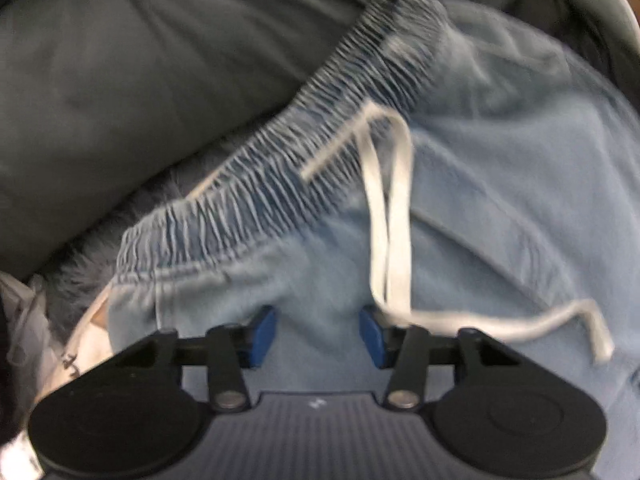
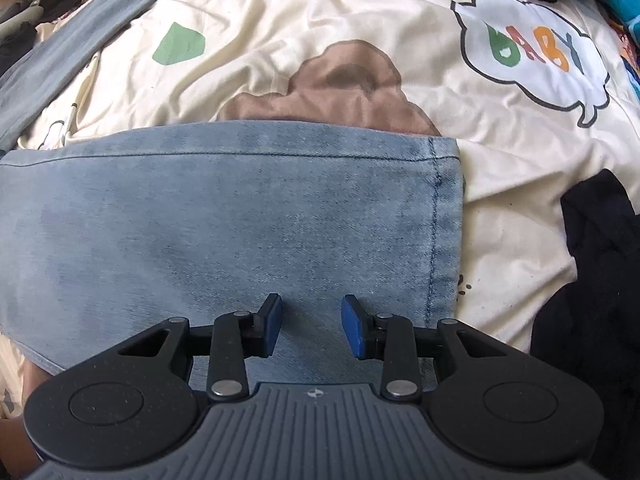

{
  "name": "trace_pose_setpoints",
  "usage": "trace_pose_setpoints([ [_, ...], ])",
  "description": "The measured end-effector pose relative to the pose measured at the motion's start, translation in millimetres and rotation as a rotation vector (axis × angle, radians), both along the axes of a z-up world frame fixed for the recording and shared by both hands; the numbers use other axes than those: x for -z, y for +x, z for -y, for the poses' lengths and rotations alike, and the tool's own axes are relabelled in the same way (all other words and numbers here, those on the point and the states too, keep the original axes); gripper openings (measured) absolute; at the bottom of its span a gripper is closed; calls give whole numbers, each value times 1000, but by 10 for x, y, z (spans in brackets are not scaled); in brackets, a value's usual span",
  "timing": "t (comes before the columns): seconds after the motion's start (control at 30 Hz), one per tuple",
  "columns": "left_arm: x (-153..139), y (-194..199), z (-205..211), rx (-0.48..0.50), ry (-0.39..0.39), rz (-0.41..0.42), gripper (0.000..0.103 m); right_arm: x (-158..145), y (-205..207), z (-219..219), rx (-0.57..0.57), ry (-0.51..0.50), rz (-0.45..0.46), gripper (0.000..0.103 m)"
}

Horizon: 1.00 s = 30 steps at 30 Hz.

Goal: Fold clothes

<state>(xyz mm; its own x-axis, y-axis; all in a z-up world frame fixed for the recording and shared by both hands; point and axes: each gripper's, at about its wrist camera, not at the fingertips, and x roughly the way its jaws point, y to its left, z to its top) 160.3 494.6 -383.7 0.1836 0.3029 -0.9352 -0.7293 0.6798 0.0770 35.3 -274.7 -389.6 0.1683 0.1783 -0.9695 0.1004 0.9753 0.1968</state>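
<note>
Light-blue drawstring jeans [image 2: 240, 216] flat on bedding

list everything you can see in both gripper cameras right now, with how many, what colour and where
jeans: one pair, light blue denim; elastic waistband under the left gripper, hemmed leg end under the right gripper
drawstring: one, white, looped across the denim below the waistband
dark cloth: one, grey-green, beyond the waistband in the left view
printed sheet: one, cream with brown, green and a "BABY" bubble, under the leg
black garment: one, black, on the sheet right of the leg hem
grey fabric: one strip, grey-blue, upper left of the right view
left gripper: black with blue pads, open over the denim
right gripper: black with blue pads, open over the leg
</note>
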Motion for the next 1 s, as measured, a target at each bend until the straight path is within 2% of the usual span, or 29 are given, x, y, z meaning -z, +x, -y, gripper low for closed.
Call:
trace_pose_setpoints([
  [0.07, -10, 31, -79, -24, 2, 4, 44, 23, -7, 9, 1, -1, -4, 40],
  [0.2, -30, 93, -237, -72, 6, 12, 44, 25, 1, 7, -5, -2, -4, 40],
  [0.3, -49, 143, -348, -105, 9, 19, 35, -42, 11, 17, 1, 9, 17, 40],
  [0.6, -551, 700, -42, 48, 1, 113, 37, -244, 41, 46, 21, 44, 82, 40],
  [0.7, -520, 891, -2, 99, 2, 124, 43, -319, 141, 31, -1, 46, 114, 40],
  [0.8, -583, 1000, 248, 137, -20, 144, 49, -371, 276, -20, -24, 40, 141, 40],
  [1.0, -497, 1244, 724, 218, -82, 161, 50, -460, 567, -104, -61, 28, 192, 40],
])
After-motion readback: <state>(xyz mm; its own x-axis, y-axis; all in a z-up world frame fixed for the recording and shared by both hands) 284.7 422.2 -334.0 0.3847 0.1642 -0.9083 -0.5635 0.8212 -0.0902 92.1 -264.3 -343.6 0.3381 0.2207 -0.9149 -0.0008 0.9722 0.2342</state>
